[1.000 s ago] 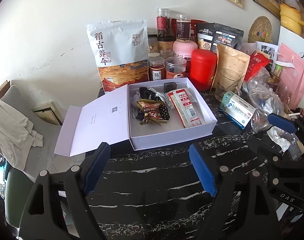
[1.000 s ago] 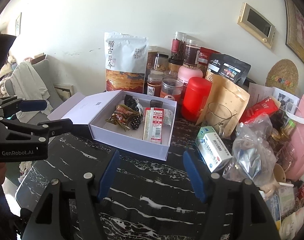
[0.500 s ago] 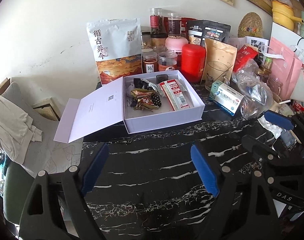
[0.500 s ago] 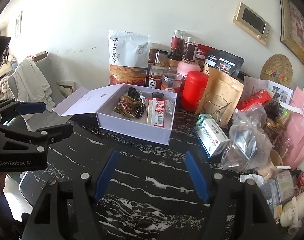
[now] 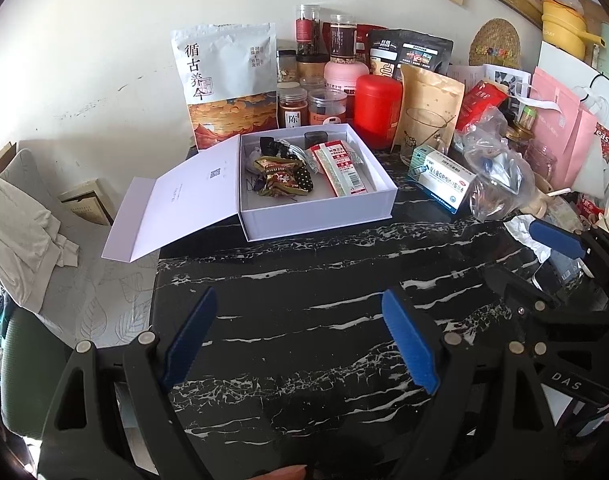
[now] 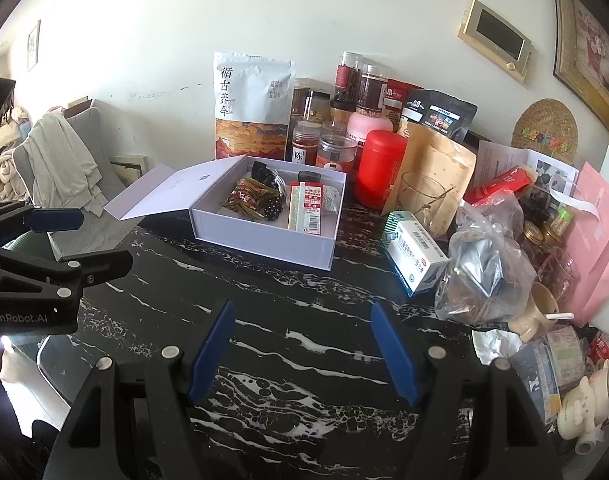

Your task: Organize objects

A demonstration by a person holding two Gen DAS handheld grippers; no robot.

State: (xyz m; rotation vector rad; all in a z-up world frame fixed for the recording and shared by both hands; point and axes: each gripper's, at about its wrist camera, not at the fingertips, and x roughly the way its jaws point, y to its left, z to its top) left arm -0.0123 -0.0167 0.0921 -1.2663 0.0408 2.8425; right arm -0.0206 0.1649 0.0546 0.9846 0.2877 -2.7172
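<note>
One white box [image 5: 320, 220] with its lid folded open is seen on the black marble table [image 5: 304, 320], toward the far edge near the wall, with two long packets [image 5: 340, 168] and a few wrapped snacks [image 5: 280, 178] inside. One medicine carton [image 5: 444, 180] lies just right of it. Both the left gripper [image 5: 300, 344] and the right gripper [image 6: 304, 354] are held open and empty over bare tabletop.

**Open box and medicine carton on the marble tabletop**

A pale lavender box [image 5: 318, 216] lies open toward the tabletop's far edge, lid [image 5: 176, 204] flung past the left edge, holding snack packets [image 5: 282, 178] and a red-white sachet [image 5: 342, 168]. Just right, a white-blue medicine carton [image 5: 444, 184] lies flat.
</note>
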